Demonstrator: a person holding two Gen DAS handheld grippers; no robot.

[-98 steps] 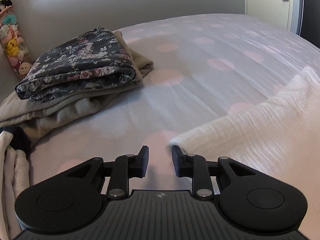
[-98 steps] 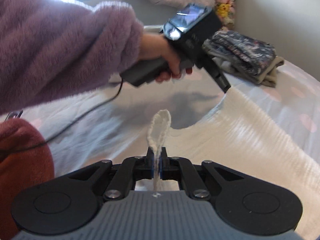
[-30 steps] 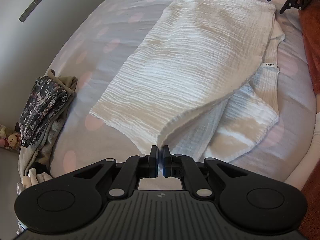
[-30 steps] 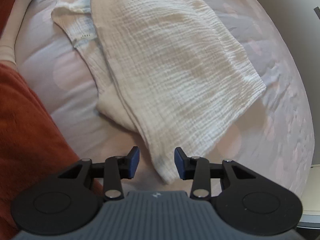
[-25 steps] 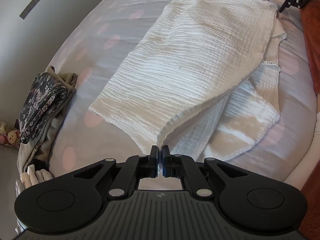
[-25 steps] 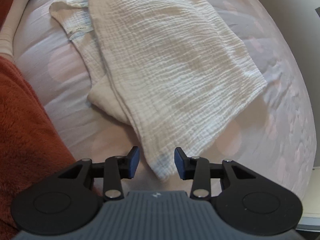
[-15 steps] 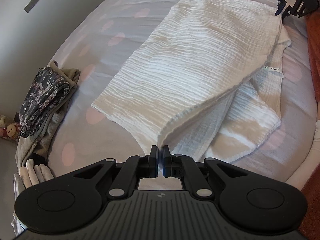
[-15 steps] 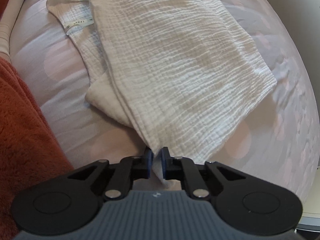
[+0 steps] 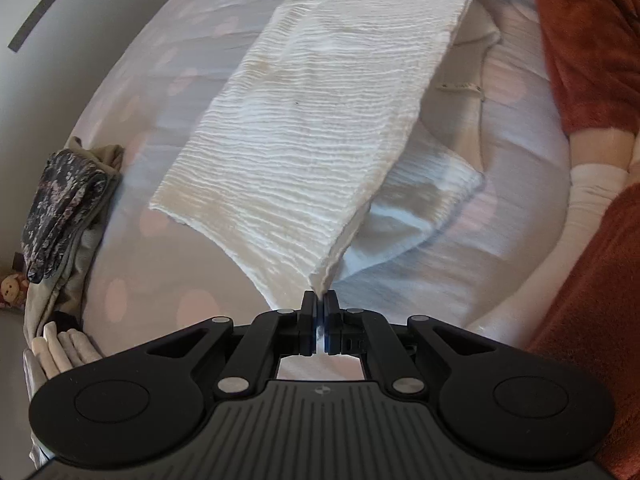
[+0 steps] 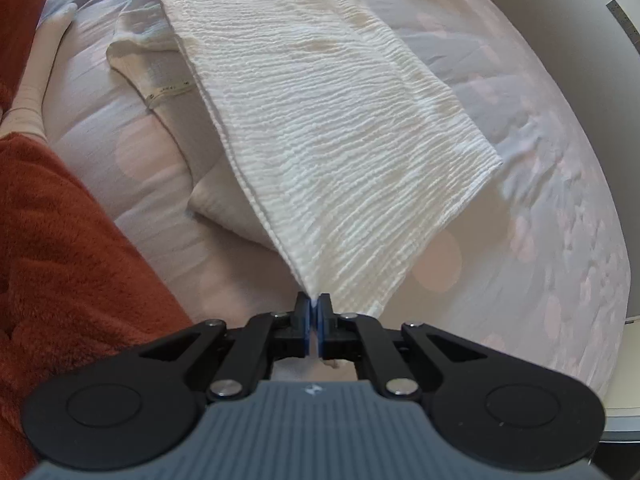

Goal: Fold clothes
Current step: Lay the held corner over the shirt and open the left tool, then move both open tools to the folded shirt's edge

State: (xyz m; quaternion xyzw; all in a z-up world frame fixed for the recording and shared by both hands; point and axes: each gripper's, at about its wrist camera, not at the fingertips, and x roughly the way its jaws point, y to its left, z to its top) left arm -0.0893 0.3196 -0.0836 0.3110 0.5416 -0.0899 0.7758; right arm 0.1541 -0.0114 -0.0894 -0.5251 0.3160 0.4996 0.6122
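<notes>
Raised off the polka-dot bedsheet (image 9: 168,280) within the last second, the near edge of the white crinkled garment (image 9: 304,136) now hangs taut between two handheld claws; a moment earlier that folded panel lay flat and the right claw stood parted around its corner. Left gripper (image 9: 319,320) is clenched on one near corner, and right gripper (image 10: 314,330) is clenched on the other, each with a sliver of cloth pinched between its pads. Beneath the lifted panel the rest of the garment lies on the bed, a sleeve-like flap (image 9: 424,196) and a sewn-in label (image 10: 168,94) showing beside the person's rust-coloured fleece (image 10: 68,264).

The fabric looks light, thin and limp, a gauzy weave that sags between the holds and would likely drape wherever it is released; it seems neither slippery nor fragile, though a shallow pinch could let a corner slide out. Corners and the doubled edge appear the sound places to grasp, held level so the layers stay aligned.

No container is in view; a stack of folded clothes (image 9: 60,200), floral piece on top, sits near the wall well apart from the garment
</notes>
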